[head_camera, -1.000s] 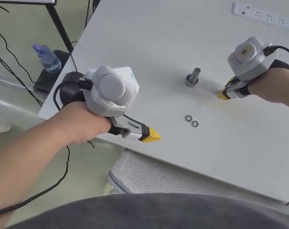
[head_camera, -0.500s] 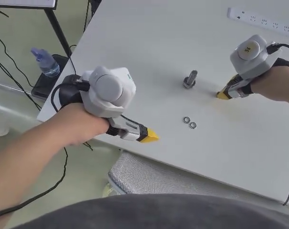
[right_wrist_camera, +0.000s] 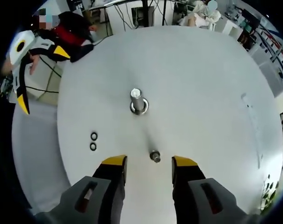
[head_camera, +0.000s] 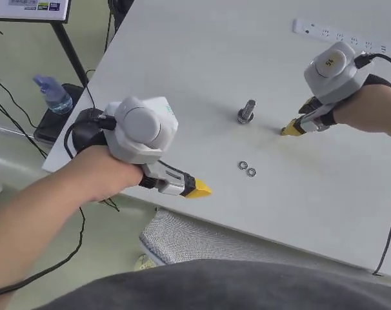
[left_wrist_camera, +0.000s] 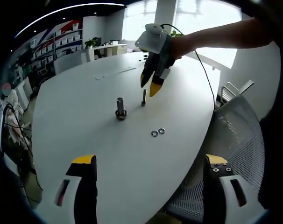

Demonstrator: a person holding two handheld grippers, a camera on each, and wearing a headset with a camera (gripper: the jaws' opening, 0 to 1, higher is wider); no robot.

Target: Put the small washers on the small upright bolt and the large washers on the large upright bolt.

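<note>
Right gripper [head_camera: 290, 129] barely shifted, open over small bolt [right_wrist_camera: 154, 156], left gripper [head_camera: 200, 190] open, both empty, white table [head_camera: 202, 64], shelves [left_wrist_camera: 53, 39]

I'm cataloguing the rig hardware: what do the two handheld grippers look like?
The left gripper and right gripper each have a rounded white housing, grey fingers with yellow tips and a black cable. The right one's top bears a pale round disc with a dark mark.

Matt white table [head_camera: 182, 64]; shiny metal large bolt [head_camera: 247, 111], washers [head_camera: 251, 172].
</note>
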